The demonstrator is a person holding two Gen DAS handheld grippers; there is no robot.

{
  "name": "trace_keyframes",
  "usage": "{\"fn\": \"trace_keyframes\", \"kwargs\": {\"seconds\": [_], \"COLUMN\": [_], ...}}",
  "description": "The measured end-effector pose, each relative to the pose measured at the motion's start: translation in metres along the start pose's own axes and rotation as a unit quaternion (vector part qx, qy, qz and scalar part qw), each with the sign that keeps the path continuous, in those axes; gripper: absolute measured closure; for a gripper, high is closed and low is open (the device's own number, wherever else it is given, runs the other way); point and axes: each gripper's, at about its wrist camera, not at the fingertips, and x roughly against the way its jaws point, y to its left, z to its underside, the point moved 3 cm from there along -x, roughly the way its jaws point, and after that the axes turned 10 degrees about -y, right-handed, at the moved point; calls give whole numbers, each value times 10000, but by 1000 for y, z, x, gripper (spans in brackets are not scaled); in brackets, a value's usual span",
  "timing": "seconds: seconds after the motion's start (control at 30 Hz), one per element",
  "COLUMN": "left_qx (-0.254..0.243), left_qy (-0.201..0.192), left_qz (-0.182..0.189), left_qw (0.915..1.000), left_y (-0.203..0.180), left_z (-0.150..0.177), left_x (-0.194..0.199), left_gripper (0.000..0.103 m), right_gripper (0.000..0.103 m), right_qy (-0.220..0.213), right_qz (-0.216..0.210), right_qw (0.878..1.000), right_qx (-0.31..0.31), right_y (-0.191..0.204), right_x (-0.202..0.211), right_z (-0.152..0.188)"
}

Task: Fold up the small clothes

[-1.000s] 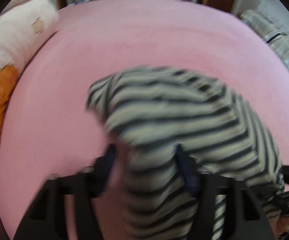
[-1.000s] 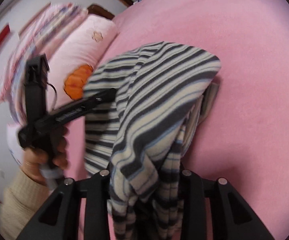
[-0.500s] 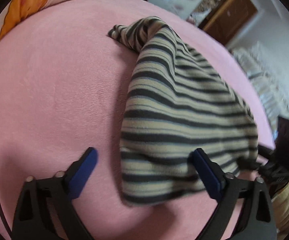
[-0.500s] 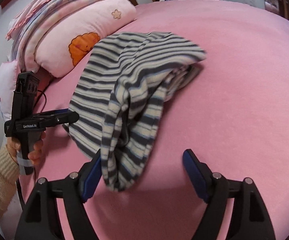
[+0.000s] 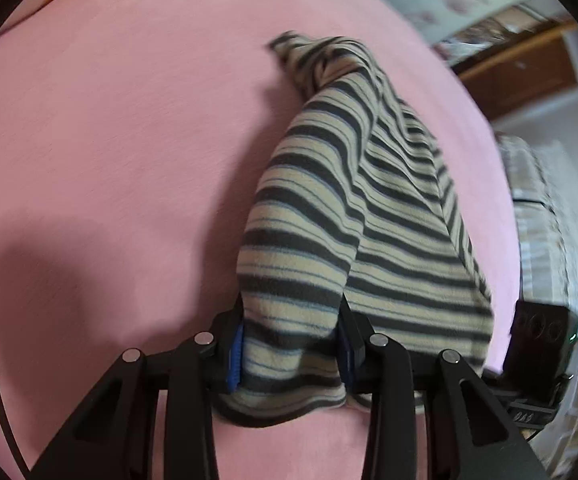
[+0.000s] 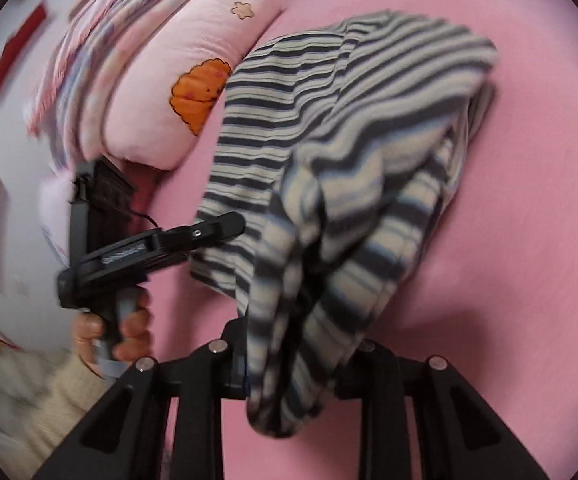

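On the pink bed (image 5: 129,140), my left gripper (image 5: 289,354) and right gripper (image 6: 295,368) had just closed on the striped garment (image 5: 349,208), bunched, near edge held. Regrasp step; next, spreading it flat.

You have 1 striped garment (image 5: 353,216) on 1 pink bed (image 5: 129,140), 2 grippers in your hands, the left gripper (image 5: 289,354) and the right gripper (image 6: 297,372), 1 pink pillow (image 6: 193,80) and 1 stack of folded blankets (image 6: 101,40).
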Motion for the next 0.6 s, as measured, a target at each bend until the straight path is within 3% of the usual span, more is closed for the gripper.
{"fn": "trace_keyframes", "kwargs": {"seconds": [0.1, 0.17, 0.2, 0.3, 0.4, 0.47, 0.53, 0.6], "left_qx": [223, 98, 102, 117, -328, -566, -610, -597], "left_qy": [171, 244, 260, 190, -27, -258, -449, -658], "left_qz": [-160, -463, -585, -595, -722, -669, -446, -153], "left_qw": [9995, 9986, 9979, 9980, 9968, 9958, 9961, 9959], "left_y": [4, 9, 19, 22, 21, 10, 3, -5], "left_z": [5, 8, 5, 8, 3, -9, -22, -39], "left_x": [8, 8, 9, 18, 31, 42, 51, 58], "left_gripper": [65, 53, 53, 53, 50, 32, 22, 20], "right_gripper": [74, 69, 63, 51, 40, 35, 34, 33], "right_qy": [560, 620, 595, 275, -90, -340, -567, -693], "right_qz": [124, 573, 681, 1000, 995, 1072, 1115, 981], "right_qw": [9968, 9963, 9959, 9939, 9933, 9913, 9898, 9911], "right_qx": [-561, -177, -19, 376, 582, 678, 688, 582], "right_y": [-8, -9, -8, -5, -3, -4, -7, -13], "right_x": [-14, -13, -9, 15, 42, 53, 59, 63], "right_z": [17, 24, 25, 18, 0, -18, -39, -57]}}
